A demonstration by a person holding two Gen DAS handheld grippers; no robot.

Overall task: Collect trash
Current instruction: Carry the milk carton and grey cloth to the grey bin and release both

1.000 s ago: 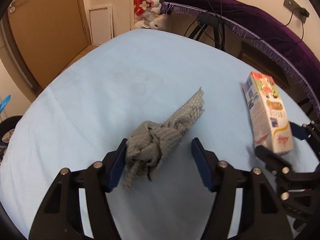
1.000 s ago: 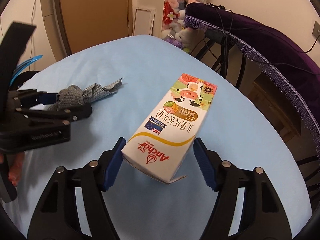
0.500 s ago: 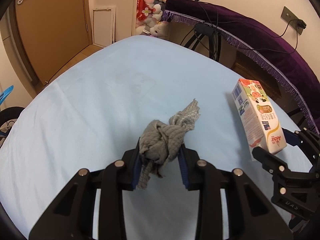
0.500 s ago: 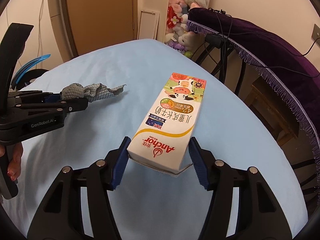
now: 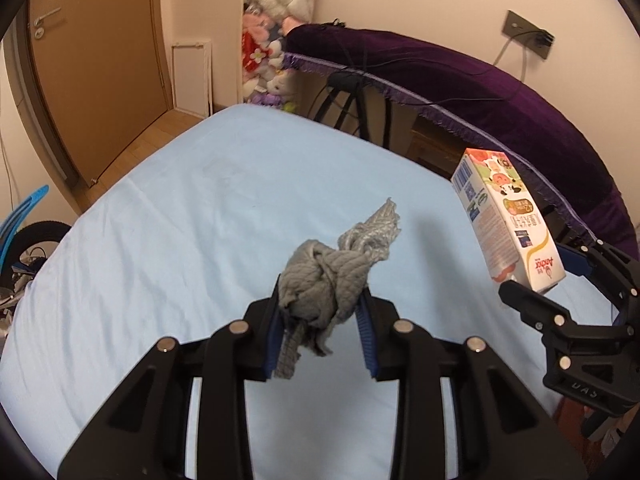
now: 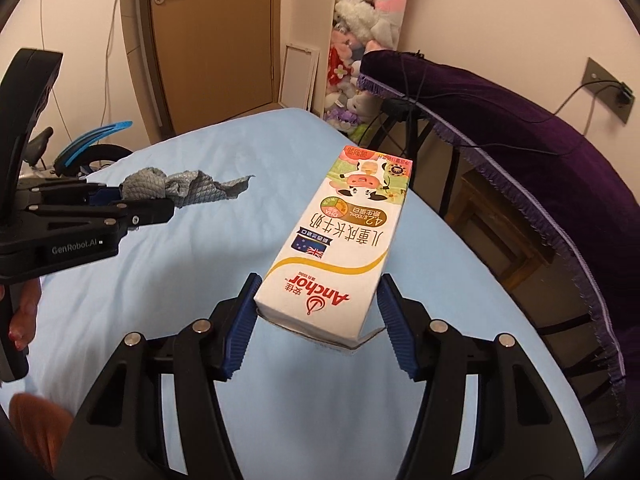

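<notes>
My left gripper [image 5: 322,332] is shut on a crumpled grey cloth [image 5: 328,276] and holds it above the light blue table [image 5: 160,220]. The cloth's loose end points forward. My right gripper [image 6: 316,328] is shut on the base of a white Anchor milk carton [image 6: 344,240] and holds it tilted above the table [image 6: 180,272]. The carton also shows in the left wrist view [image 5: 506,220], at the right. The left gripper and cloth [image 6: 180,188] show at the left of the right wrist view.
A purple-draped stand [image 5: 500,92] with black legs borders the table's far right. A wooden door [image 5: 92,64] and a shelf of plush toys [image 5: 276,40] are at the back. A blue and black wheeled item [image 5: 24,240] stands left of the table.
The left gripper closed on the grey cloth and lifted it off the table. The right gripper closed on the milk carton and raised it too.
</notes>
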